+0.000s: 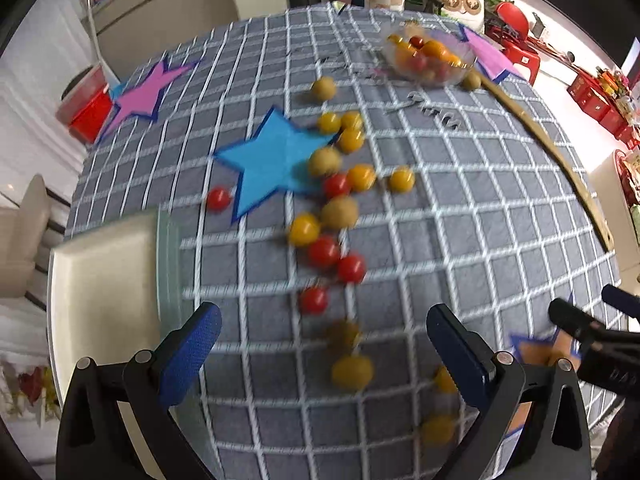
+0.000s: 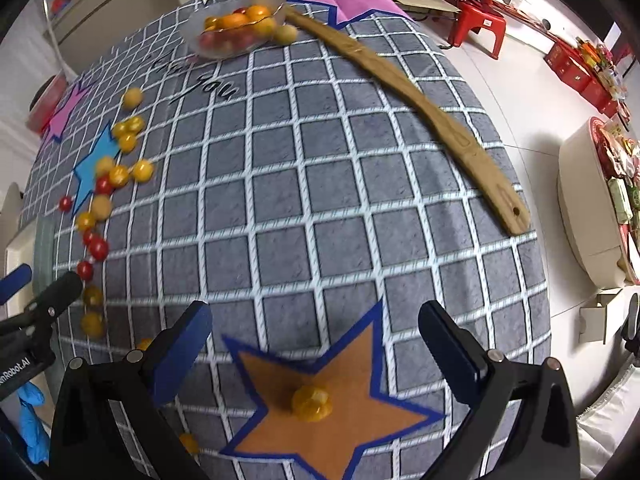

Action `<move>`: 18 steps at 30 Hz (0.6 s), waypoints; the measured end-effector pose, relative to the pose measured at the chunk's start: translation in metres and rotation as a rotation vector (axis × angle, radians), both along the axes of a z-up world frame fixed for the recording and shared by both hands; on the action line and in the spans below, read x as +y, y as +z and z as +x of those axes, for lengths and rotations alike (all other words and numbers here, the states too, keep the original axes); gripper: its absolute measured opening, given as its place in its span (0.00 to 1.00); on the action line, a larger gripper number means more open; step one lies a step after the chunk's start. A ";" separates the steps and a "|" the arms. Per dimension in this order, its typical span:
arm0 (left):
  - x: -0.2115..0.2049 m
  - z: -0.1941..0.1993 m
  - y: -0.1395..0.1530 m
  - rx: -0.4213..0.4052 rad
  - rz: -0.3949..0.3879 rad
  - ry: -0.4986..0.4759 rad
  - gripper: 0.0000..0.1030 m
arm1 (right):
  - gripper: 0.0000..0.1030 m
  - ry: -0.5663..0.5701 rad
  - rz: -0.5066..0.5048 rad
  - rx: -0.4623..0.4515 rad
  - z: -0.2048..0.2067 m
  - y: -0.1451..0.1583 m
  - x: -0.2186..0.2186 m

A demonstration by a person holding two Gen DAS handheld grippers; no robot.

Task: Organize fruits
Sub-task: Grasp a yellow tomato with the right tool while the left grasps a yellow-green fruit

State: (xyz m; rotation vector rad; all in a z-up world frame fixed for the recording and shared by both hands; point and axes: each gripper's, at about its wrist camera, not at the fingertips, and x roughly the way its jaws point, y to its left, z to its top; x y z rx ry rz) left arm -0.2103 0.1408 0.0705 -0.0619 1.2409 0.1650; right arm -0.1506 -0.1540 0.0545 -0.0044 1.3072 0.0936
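Note:
Several small red, yellow and olive fruits lie scattered across the grey checked tablecloth (image 1: pixel 460 216), among them a red one (image 1: pixel 313 299) and a yellow one (image 1: pixel 352 372) just ahead of my left gripper (image 1: pixel 324 328), which is open and holds nothing. A clear glass bowl (image 1: pixel 430 58) full of fruits stands at the far side, also seen as the bowl (image 2: pixel 234 34) in the right wrist view. My right gripper (image 2: pixel 316 332) is open above an orange star patch (image 2: pixel 344 400) on which one yellow fruit (image 2: pixel 311 403) lies.
A long wooden stick (image 2: pixel 420 108) lies diagonally across the cloth toward the right edge. A cream tray (image 1: pixel 108 280) sits at the left edge. Blue (image 1: pixel 272 164) and pink (image 1: pixel 144 92) star patches mark the cloth. Red stools and boxes stand beyond the table.

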 end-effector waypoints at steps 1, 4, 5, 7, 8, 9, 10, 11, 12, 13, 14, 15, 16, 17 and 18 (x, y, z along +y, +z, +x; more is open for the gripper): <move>-0.001 -0.001 -0.003 0.007 0.001 0.002 1.00 | 1.00 0.003 -0.002 0.004 -0.005 0.000 0.001; -0.001 -0.006 -0.013 0.032 0.002 0.011 1.00 | 1.00 0.007 -0.006 0.014 -0.012 -0.001 0.004; -0.001 -0.007 -0.015 0.037 0.002 0.014 1.00 | 1.00 0.008 -0.007 0.018 -0.017 -0.001 0.004; 0.001 -0.009 -0.019 0.045 0.000 0.021 1.00 | 1.00 0.007 -0.009 0.025 -0.024 -0.001 0.005; 0.001 -0.010 -0.020 0.047 0.000 0.023 1.00 | 1.00 0.006 -0.009 0.029 -0.025 -0.003 0.005; 0.001 -0.010 -0.022 0.052 0.000 0.024 1.00 | 1.00 0.004 -0.009 0.033 -0.026 -0.003 0.005; 0.001 -0.010 -0.023 0.054 -0.003 0.024 1.00 | 1.00 0.003 -0.008 0.035 -0.027 -0.004 0.005; 0.001 -0.011 -0.025 0.057 -0.003 0.024 1.00 | 1.00 0.002 -0.008 0.036 -0.029 -0.004 0.005; 0.001 -0.010 -0.026 0.061 -0.004 0.024 1.00 | 1.00 0.001 -0.009 0.038 -0.030 -0.005 0.005; 0.000 -0.011 -0.027 0.064 -0.004 0.025 1.00 | 1.00 0.002 -0.009 0.039 -0.030 -0.005 0.005; 0.000 -0.011 -0.027 0.067 -0.004 0.025 1.00 | 1.00 0.003 -0.011 0.040 -0.030 -0.005 0.006; 0.000 -0.010 -0.028 0.069 -0.003 0.026 1.00 | 1.00 0.003 -0.011 0.041 -0.031 -0.005 0.005; 0.000 -0.011 -0.029 0.070 -0.004 0.026 1.00 | 1.00 0.004 -0.011 0.042 -0.031 -0.005 0.005; -0.001 -0.011 -0.029 0.072 -0.003 0.026 1.00 | 1.00 0.004 -0.013 0.042 -0.031 -0.005 0.005; -0.001 -0.011 -0.030 0.073 -0.004 0.025 1.00 | 1.00 0.004 -0.013 0.042 -0.031 -0.005 0.006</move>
